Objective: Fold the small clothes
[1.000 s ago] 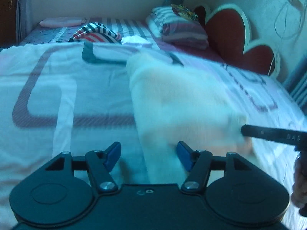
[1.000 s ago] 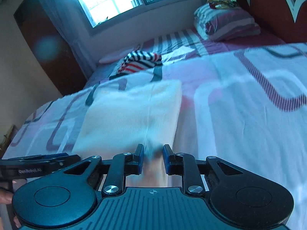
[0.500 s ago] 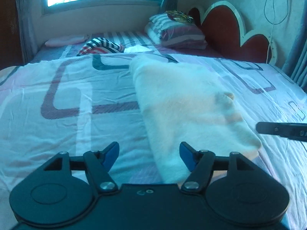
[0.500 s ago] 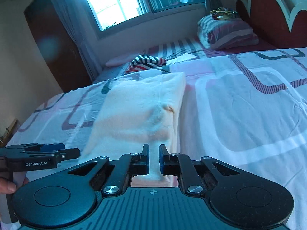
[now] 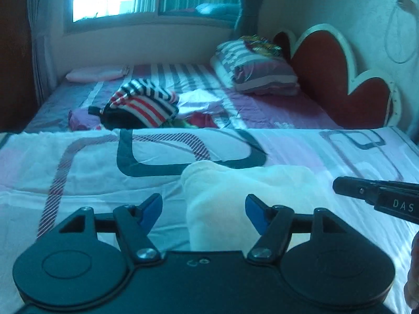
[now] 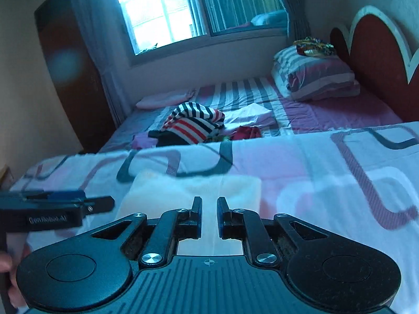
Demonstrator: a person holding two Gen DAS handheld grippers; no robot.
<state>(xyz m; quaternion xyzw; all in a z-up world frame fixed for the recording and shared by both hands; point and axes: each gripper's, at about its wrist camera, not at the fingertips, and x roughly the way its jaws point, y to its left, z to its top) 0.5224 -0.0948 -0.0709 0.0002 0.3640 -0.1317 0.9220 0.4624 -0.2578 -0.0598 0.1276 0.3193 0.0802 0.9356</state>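
Folded cream fleece garment (image 5: 243, 191) lies flat on the patterned bedsheet (image 5: 78, 172), apparently released; left gripper (image 5: 203, 210) jaws apart and empty, right gripper (image 6: 209, 213) jaws nearly together, holding nothing.

A cream-white folded garment (image 5: 248, 191) lies flat on the patterned bedspread (image 5: 78, 162), its edges rumpled.

Black left tool (image 5: 203, 213) with blue pads, silver screws
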